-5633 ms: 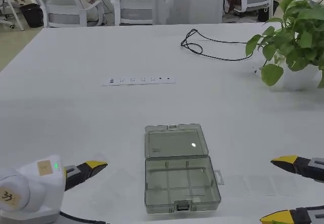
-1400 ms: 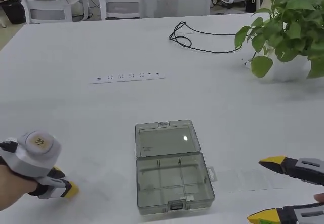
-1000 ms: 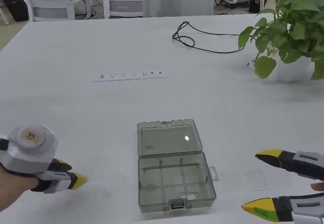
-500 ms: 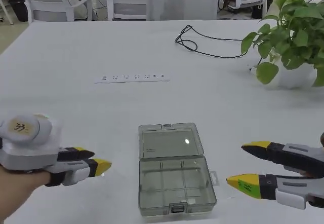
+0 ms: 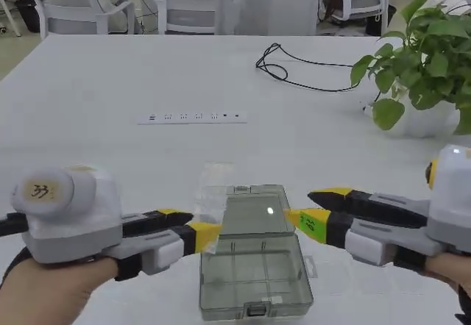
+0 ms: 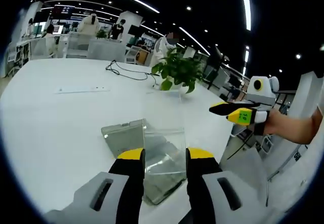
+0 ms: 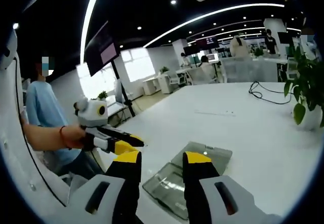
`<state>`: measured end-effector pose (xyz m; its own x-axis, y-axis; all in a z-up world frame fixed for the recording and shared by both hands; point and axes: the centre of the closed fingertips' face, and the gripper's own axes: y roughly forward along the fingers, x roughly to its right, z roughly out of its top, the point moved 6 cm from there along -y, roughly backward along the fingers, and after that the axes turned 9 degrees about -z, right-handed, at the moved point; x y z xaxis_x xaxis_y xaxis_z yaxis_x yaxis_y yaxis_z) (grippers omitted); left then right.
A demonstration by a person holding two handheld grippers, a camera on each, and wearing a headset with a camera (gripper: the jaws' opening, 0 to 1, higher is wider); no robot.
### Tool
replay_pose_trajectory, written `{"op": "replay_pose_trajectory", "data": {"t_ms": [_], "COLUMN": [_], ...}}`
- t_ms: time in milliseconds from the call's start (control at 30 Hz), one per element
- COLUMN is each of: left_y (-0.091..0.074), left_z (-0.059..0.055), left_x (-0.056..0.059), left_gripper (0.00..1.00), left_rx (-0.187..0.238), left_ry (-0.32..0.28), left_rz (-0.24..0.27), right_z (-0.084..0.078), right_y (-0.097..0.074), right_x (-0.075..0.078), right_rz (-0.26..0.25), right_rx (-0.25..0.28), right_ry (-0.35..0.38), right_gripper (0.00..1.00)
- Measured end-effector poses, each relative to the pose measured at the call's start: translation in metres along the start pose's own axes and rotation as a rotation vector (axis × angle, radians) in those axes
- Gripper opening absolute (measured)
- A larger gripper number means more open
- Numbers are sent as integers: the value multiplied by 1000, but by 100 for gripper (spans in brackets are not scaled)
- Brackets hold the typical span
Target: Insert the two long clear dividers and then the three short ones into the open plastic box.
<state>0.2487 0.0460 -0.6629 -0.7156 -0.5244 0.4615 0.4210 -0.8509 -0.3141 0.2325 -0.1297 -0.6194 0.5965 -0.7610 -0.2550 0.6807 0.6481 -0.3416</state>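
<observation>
The open grey plastic box [image 5: 254, 270] lies near the table's front edge, its lid [image 5: 254, 211] laid flat behind it. My left gripper [image 5: 184, 223] hovers just left of the box, shut on a clear divider [image 5: 210, 196] that stands up between its jaws. In the left gripper view the divider [image 6: 162, 127] spans the gap between the yellow fingertips [image 6: 130, 155], above the box [image 6: 119, 135]. My right gripper [image 5: 316, 206] hangs open over the box's right side, holding nothing. The right gripper view looks down on the box [image 7: 195, 176] and the left gripper [image 7: 121, 145].
A white power strip [image 5: 193, 118] lies mid-table. A black cable [image 5: 294, 64] loops at the back. A potted plant [image 5: 423, 53] stands at the right edge. Chairs [image 5: 184, 1] line the far side.
My left gripper dipped to the table at the left, then rose and moved right to the box with a clear divider in it. My right gripper moved left over the box, still open.
</observation>
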Motion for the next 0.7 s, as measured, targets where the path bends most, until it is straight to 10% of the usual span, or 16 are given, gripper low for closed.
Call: {"op": "replay_pose_trajectory", "data": {"t_ms": [333,700], "left_y": [21,26], "left_z": [0,-1], "left_x": [29,37], "left_gripper": [30,30], "left_rx": [36,14], "left_ry": [5,40], "left_rz": [-62,-78], "right_z": [-5,-12], "right_y": [16,25], "right_x": [-11,-14], "right_rz": [-36,-61], "right_rx": [-18,-45], "right_ry": [99,165], "right_gripper": [24,14]}}
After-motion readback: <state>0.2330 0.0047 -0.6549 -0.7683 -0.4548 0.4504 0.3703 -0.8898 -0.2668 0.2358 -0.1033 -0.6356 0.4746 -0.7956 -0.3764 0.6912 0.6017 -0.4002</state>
